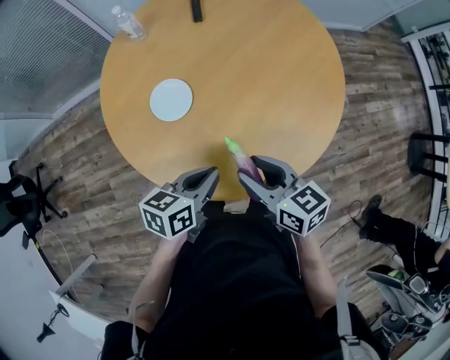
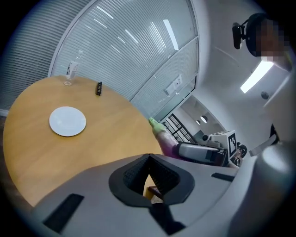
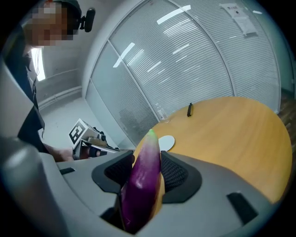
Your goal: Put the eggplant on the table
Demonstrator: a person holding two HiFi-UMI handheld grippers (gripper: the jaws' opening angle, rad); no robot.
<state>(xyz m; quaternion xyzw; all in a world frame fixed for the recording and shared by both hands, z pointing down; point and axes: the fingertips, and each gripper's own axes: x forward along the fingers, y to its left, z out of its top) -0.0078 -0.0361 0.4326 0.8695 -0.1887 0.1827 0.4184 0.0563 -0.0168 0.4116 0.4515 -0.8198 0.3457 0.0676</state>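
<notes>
A purple eggplant (image 1: 242, 160) with a green tip is held in my right gripper (image 1: 252, 167), which is shut on it just over the near edge of the round wooden table (image 1: 281, 84). In the right gripper view the eggplant (image 3: 141, 185) stands between the pads and points toward the table (image 3: 231, 125). My left gripper (image 1: 211, 172) hovers beside it on the left, its jaws shut with nothing between them. From the left gripper view the eggplant (image 2: 164, 135) sticks out of the other gripper at the right.
A white plate (image 1: 171, 99) lies on the left half of the table. A clear bottle (image 1: 129, 23) and a small black object (image 1: 197, 10) sit at the far edge. An office chair (image 1: 21, 204) stands at the left, a black chair (image 1: 425, 151) and someone's legs (image 1: 394, 228) at the right.
</notes>
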